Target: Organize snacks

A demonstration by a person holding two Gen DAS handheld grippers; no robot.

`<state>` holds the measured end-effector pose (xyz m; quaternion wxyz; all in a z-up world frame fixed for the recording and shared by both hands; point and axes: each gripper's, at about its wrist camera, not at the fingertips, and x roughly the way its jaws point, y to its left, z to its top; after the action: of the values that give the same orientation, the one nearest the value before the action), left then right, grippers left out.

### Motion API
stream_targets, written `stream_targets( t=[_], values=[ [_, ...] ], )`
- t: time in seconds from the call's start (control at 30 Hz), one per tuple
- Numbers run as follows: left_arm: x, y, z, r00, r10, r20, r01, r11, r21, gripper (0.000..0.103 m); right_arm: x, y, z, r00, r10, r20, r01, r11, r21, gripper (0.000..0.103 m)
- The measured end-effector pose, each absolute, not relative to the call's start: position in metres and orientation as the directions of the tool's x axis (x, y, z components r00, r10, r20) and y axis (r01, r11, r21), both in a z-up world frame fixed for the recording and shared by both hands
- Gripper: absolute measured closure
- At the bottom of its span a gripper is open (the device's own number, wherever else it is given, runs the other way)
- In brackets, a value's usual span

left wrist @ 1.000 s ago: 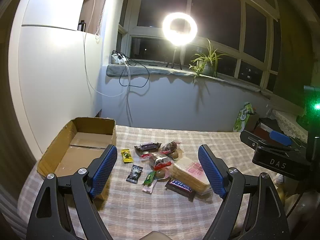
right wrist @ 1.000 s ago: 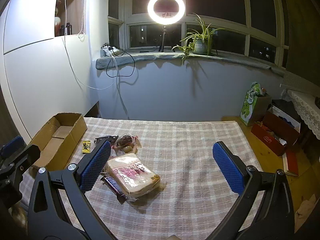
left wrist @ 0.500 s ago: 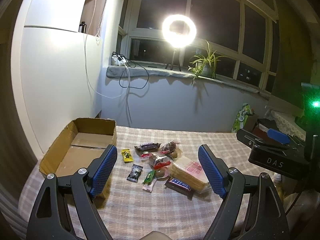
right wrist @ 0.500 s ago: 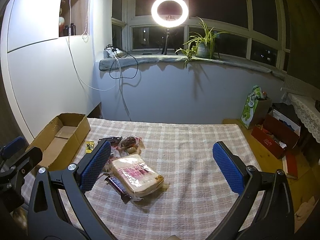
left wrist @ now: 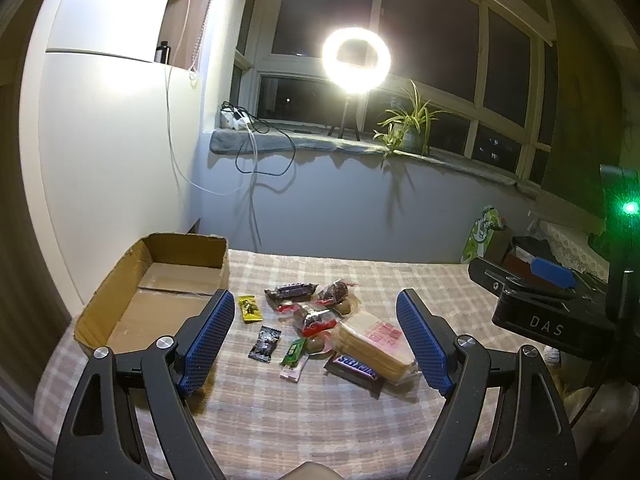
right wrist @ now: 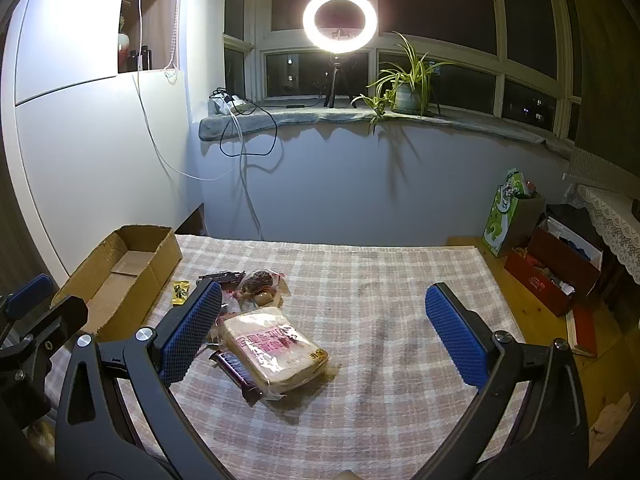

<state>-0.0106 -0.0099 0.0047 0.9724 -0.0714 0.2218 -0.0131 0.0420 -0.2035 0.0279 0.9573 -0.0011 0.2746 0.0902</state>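
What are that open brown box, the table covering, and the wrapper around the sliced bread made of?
The box looks like plain corrugated cardboard: matte brown, with rough torn edges and folded flaps. The table covering seems a woven cloth, matte and checked in pink and beige. The bread wrapper appears to be thin clear plastic film: it glints, and the slices show through beneath red print.

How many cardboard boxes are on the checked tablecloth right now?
1. The open cardboard box sits at the left edge of the tablecloth, left of the snack pile, with nothing visible inside it. The boxes on the floor to the right are not counted.
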Motion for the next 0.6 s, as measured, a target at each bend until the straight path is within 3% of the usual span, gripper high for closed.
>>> stream_targets(
  t=[0.6],
  values=[
    [-0.0065, -0.0155, 0.0010, 0.893, -0.071, -0.444, 0.004, 0.989, -0.150, 0.019, 0.0450, -0.2068, 0.0191, 0.827, 0.177, -0.534, -0.181, 0.982, 0.046, 0.000]
  ],
)
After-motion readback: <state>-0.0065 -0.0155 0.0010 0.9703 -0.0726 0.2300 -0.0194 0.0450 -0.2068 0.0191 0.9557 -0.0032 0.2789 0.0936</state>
